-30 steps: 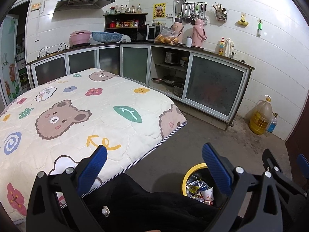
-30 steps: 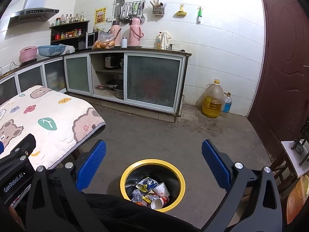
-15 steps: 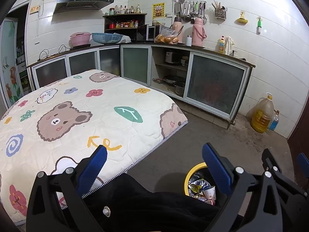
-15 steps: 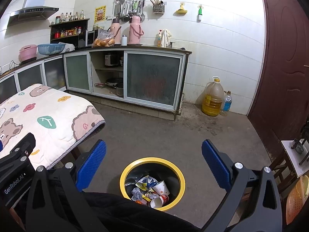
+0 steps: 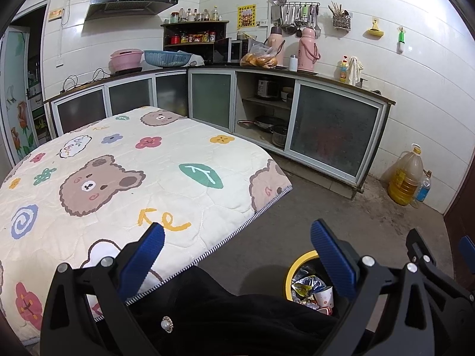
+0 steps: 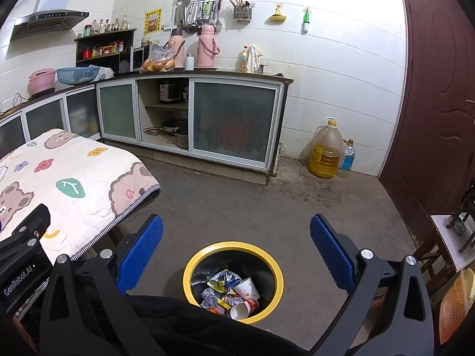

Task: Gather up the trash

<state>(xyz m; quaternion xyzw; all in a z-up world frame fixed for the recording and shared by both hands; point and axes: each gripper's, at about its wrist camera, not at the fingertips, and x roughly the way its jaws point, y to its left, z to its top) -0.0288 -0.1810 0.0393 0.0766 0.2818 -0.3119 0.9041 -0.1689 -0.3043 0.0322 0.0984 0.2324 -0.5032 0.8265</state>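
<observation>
The trash bin (image 6: pixel 233 281) stands on the concrete floor (image 6: pixel 237 201) at 6 o'clock in the right wrist view, a round dark container with a yellow rim. Inside lies a loose heap of trash (image 6: pixel 230 292): a white spotted paper cup (image 6: pixel 246 287), a red-and-white cup (image 6: pixel 245 308) on its side, crumpled foil wrappers and clear plastic. In the left wrist view the bin (image 5: pixel 297 270) sits at 5 o'clock, partly hidden by a finger. The right gripper (image 6: pixel 236 246) hangs above the bin with its blue-padded jaws spread wide, holding nothing. The left gripper (image 5: pixel 237 252) is likewise spread wide and empty, poised over the edge of the table. Dark clothing (image 5: pixel 237 317) fills the lower frame. The table carries a cream quilted cover (image 5: pixel 118 178) printed with bears and flowers, at 9 o'clock. Kitchen cabinets (image 6: pixel 234 121) line the wall at 12 o'clock; an oil jug (image 6: pixel 326 151) and a small bottle (image 6: pixel 347 155) stand at 2 o'clock beside a dark red door (image 6: pixel 436 103).
</observation>
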